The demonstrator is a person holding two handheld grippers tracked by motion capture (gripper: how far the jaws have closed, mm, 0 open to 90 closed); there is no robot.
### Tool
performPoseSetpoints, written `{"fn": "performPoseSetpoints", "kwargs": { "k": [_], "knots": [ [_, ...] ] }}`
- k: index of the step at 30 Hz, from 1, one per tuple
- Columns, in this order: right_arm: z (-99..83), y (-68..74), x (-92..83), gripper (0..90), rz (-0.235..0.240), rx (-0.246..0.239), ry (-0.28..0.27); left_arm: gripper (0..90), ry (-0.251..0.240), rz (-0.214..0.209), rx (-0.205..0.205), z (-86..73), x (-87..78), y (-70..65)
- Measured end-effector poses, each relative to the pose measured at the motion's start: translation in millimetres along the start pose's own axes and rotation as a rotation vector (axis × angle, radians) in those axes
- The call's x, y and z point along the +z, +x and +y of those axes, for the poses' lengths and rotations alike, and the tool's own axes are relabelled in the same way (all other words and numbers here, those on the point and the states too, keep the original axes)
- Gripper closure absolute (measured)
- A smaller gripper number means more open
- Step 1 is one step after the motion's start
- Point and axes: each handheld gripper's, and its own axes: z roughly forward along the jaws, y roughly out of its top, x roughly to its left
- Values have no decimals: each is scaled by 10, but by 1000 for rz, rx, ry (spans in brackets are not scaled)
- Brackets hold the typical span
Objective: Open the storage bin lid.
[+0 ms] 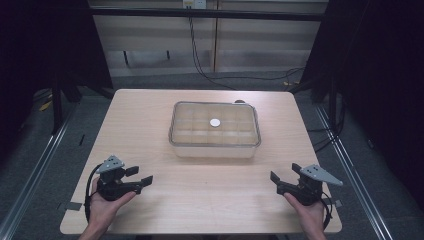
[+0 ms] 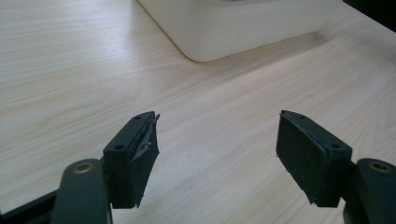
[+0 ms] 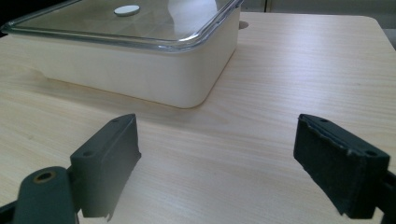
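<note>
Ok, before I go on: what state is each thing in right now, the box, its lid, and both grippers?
Box: upright mid-table, closed, untouched.
Clear lid: seated on the box, white disc at its centre.
Left gripper: open, holding nothing, short of the box.
Right gripper: open, holding nothing, short of the box.

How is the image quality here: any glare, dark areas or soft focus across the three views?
High view: table evenly lit, surroundings dark, picture slightly soft. Left gripper view: the jaws are sharp, the white box brightly lit. Right gripper view: pale glare on the clear lid, soft shadow under the box.
</note>
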Motion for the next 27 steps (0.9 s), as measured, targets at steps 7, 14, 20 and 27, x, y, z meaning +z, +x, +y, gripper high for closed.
{"fn": "performPoseSetpoints", "kwargs": {
  "k": [7,14,20,27],
  "knots": [
    [13,-11,-24,128,25,28,-8,295,-2,-10,-1,10,23,6],
    [57,-6,-37,165,146,57,42,273,1,-5,62,28,31,-59],
    [98,10,6,254,161,57,42,265,32,-35,67,47,83,-100],
    [211,70,109,286,165,26,40,247,68,-73,81,84,190,-166]
  ]
}}
